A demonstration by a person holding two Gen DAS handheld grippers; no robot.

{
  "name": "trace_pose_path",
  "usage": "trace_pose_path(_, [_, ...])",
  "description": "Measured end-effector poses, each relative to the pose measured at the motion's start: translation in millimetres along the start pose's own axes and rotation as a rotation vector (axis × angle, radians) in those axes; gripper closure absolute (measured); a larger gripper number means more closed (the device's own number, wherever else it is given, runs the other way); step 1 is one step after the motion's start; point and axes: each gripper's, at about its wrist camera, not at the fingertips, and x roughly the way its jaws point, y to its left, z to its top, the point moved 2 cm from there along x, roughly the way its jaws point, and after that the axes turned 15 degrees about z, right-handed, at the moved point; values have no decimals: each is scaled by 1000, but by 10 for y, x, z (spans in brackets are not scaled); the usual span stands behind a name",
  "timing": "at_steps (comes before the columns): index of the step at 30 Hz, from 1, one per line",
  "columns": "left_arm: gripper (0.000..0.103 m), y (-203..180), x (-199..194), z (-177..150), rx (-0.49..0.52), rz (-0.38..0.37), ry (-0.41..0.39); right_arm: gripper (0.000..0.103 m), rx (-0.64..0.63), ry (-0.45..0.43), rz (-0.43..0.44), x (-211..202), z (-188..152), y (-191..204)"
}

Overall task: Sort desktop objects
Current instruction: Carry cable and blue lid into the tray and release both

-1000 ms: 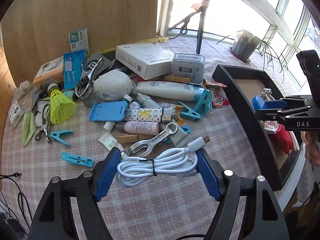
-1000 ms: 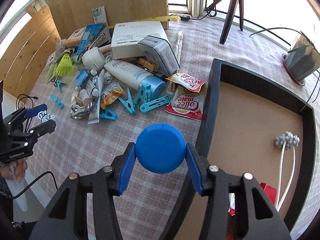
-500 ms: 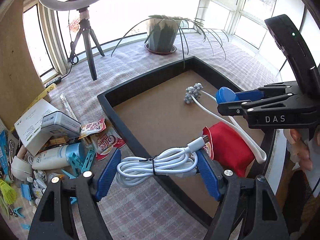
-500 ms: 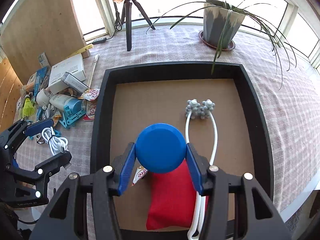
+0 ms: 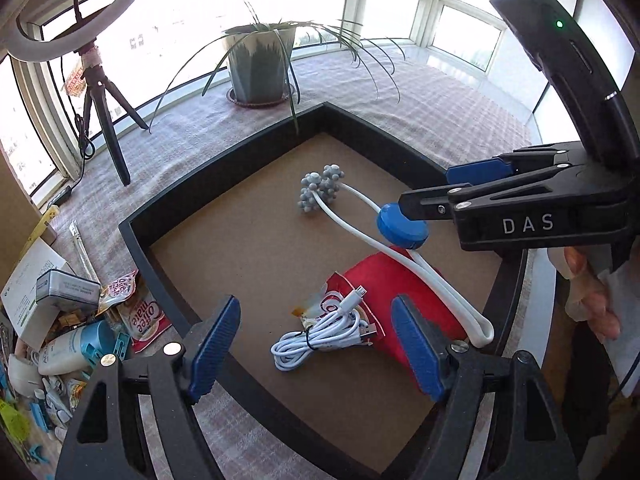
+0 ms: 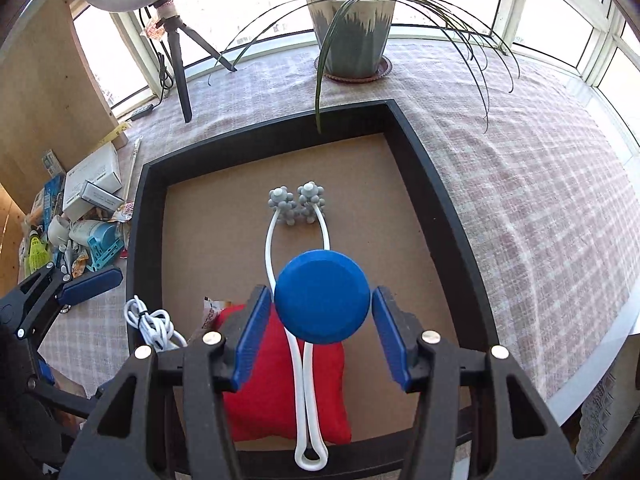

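Left wrist view: rides the left gripper [image 5: 316, 344], looking steeply down and forward over the near-left corner of the black tray [image 5: 136, 236], close above it.
Right wrist view: rides the right gripper [image 6: 320, 336], looking steeply down along the tray [image 6: 440, 184] from its near edge, also close.
Facing: both toward the potted plant [image 5: 260, 68] and windows.
Shared: tray floor, red pouch [image 6: 280, 384], white massager [image 5: 360, 228], plant, tripod [image 6: 180, 60], desk clutter at left; each view shows the other gripper.

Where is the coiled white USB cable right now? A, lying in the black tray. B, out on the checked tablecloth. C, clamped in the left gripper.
A: the coiled white USB cable lies loose in the black tray, partly over the red pouch, below open pads.
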Motion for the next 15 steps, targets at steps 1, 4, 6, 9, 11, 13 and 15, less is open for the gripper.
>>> trace_pose_path(1, [27, 25, -7, -11, -3, 2, -1, 40, -5, -7, -5, -7, 6, 20])
trace_pose_path(4, [27, 152, -42, -56, -27, 18, -16, 40, -10, -17, 10, -8, 31, 96])
trace_pose_path(6, [27, 264, -71, -98, -47, 27, -17, 40, -23, -21, 20, -5, 55, 173])
trace_pose_path(9, [27, 490, -115, -222, -76, 55, -14, 40, -54, -16, 49, 16, 95, 336])
trace_pose_path(11, [27, 684, -130, -344, -116, 80, 2, 40, -82, -10, 62, 37, 117, 469])
trace_pose_path(13, [27, 890, -160, -467, -158, 106, 18, 40, -113, -2, 84, 71, 137, 618])
trace_pose_path(15, [27, 1123, -179, -603, -202, 148, 41, 40, -142, 7, 109, 114, 153, 772])
